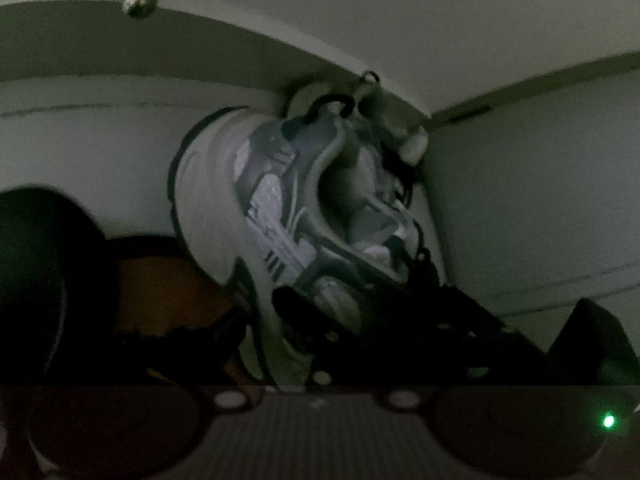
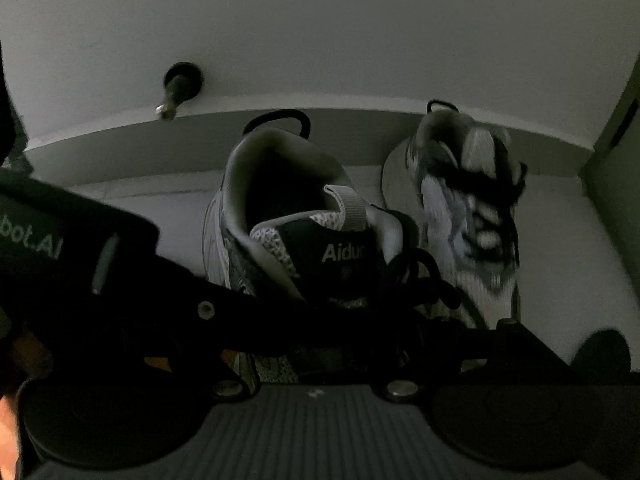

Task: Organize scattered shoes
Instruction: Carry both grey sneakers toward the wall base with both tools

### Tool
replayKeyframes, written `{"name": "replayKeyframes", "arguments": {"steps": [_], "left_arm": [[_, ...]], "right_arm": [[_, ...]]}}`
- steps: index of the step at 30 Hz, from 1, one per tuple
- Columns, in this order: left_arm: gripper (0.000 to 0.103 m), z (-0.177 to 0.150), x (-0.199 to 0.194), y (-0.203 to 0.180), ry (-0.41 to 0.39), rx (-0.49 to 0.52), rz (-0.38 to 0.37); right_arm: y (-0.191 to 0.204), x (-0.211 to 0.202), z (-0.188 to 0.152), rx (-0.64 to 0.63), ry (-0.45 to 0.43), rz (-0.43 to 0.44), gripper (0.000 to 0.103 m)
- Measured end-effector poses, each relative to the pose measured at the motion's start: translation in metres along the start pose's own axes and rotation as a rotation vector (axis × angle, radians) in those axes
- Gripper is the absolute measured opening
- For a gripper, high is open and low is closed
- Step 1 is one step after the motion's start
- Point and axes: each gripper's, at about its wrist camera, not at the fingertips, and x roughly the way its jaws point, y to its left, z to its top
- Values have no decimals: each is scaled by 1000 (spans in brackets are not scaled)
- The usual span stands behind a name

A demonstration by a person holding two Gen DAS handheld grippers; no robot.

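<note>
Both views look into a dim white cabinet compartment. In the left wrist view a white and grey sneaker [image 1: 272,208] with black laces is held tilted, heel up. My left gripper [image 1: 320,320] is shut on its front part, its dark fingers [image 1: 360,328] pressed against the shoe. In the right wrist view a second matching sneaker [image 2: 288,232], with "Aidu" on its tongue, points heel away. My right gripper [image 2: 332,320] is shut on its laced front. The first sneaker [image 2: 464,208] shows to its right, blurred. The other gripper's black body [image 2: 80,264] crosses the lower left.
A white shelf board [image 2: 320,48] spans overhead with a metal peg [image 2: 168,108] under it; the peg also shows in the left wrist view [image 1: 138,2]. The cabinet side wall [image 2: 616,184] stands at the right. A dark round shape [image 1: 36,280] and something orange [image 1: 160,292] lie at lower left.
</note>
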Motion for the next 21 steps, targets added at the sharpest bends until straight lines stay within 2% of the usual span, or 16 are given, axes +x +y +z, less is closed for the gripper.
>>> {"name": "replayKeyframes", "arguments": {"steps": [3, 5, 7, 9, 17, 21], "left_arm": [[80, 10, -1, 2, -14, -60, 8], [79, 10, 1, 1, -22, -53, -15], [79, 13, 2, -2, -53, -47, 10], [79, 13, 6, -3, -51, -51, 2], [79, 18, 8, 2, -126, -124, 28], [79, 19, 3, 1, -149, -115, 36]], "right_arm": [[-10, 10, 11, 51, 7, 8, 84], [-15, 16, 15, 69, 6, 16, 84], [-14, 19, 18, 55, 7, 12, 84], [-14, 23, 19, 54, 6, 7, 84], [-10, 27, 25, 113, -47, -37, 83], [-7, 33, 28, 99, -66, -67, 83]]}}
